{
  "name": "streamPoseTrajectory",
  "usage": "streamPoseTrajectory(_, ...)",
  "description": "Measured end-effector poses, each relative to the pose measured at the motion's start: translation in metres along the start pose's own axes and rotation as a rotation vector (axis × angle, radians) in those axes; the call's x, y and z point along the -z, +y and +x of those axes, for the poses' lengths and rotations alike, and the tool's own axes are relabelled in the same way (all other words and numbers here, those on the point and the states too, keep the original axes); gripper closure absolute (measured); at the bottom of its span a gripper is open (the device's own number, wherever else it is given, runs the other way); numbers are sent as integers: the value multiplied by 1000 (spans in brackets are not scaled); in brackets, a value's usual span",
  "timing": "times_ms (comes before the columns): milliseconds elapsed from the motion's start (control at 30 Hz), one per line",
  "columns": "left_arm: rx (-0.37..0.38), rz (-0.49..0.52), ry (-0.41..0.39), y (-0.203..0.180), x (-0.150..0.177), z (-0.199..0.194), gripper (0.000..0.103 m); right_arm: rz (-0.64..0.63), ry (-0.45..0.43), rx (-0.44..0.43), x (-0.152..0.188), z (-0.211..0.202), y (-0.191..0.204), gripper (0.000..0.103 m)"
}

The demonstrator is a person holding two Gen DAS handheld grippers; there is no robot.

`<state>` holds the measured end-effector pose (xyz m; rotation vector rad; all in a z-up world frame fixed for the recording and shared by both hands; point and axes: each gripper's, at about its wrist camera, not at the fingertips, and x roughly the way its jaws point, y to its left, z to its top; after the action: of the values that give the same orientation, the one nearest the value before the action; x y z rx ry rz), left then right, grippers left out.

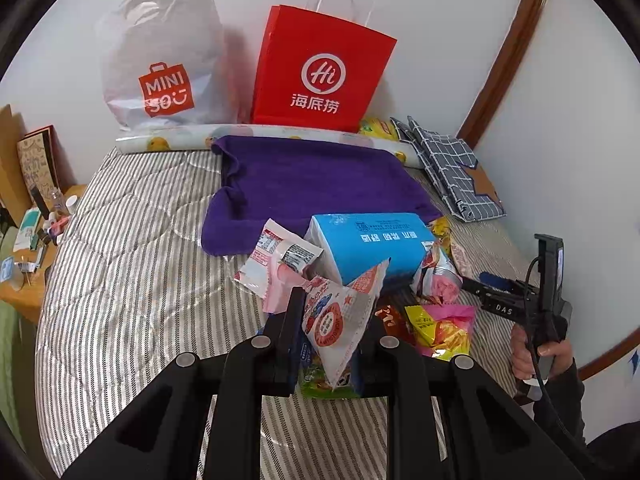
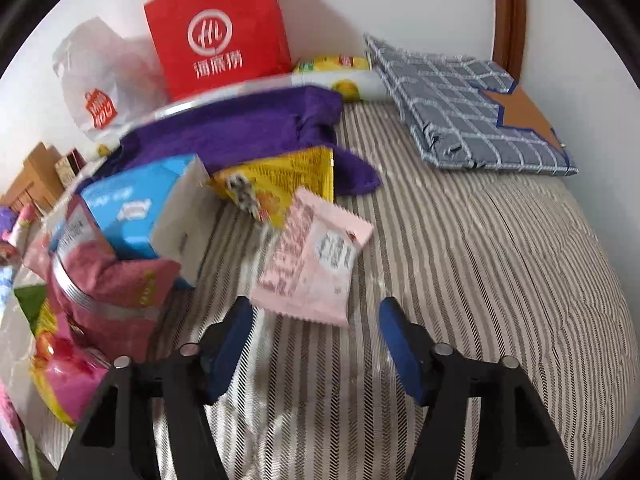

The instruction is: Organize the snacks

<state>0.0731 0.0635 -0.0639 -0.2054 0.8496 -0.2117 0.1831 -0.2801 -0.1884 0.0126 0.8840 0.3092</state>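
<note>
Striped bedding (image 2: 460, 280) fills the view, white wall behind, and the snacks sit heaped on the bed beside a purple towel (image 1: 316, 184). The left gripper (image 1: 332, 332) has its fingers clamped on a white triangular snack packet (image 1: 340, 316), pinched low on its flat body, with the peak standing above the pile.

Over on the right, the right gripper (image 2: 314, 344) has its blue-padded fingers (image 2: 230, 344) well apart, nothing between them. A pink snack packet (image 2: 316, 264) is just beyond the tips; it looks blurred, so whether it has settled on the bedding I cannot tell.

These look like light, crinkly foil pouches: puffed with air, slick on the face, likely to slide or crush if squeezed across the belly. The safest hold, I'd say, is a crimped seam or corner, where the film is flat and stiff. The blue tissue pack (image 1: 368, 240) nearby looks soft and bulkier, and would want a wider bite. The bedding gives underneath, so pressing down to pin a packet may just sink it.
</note>
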Motion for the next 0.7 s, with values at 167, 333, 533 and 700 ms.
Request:
streamPoseTrajectory(167, 1, -9, -1, 3, 0, 0, 84, 43, 2, -4, -11, 7, 1, 34)
streamPoseTrajectory(333, -2, -7, 0, 4, 0, -1, 84, 131, 23, 24, -21, 28, -4, 33)
streamPoseTrajectory(533, 6, -8, 1, 3, 0, -1, 83, 149, 7, 37, -27, 35, -5, 42)
streamPoseTrajectory(700, 21, -2, 4, -1, 2, 1, 83, 55, 19, 112, -26, 36, 3, 67)
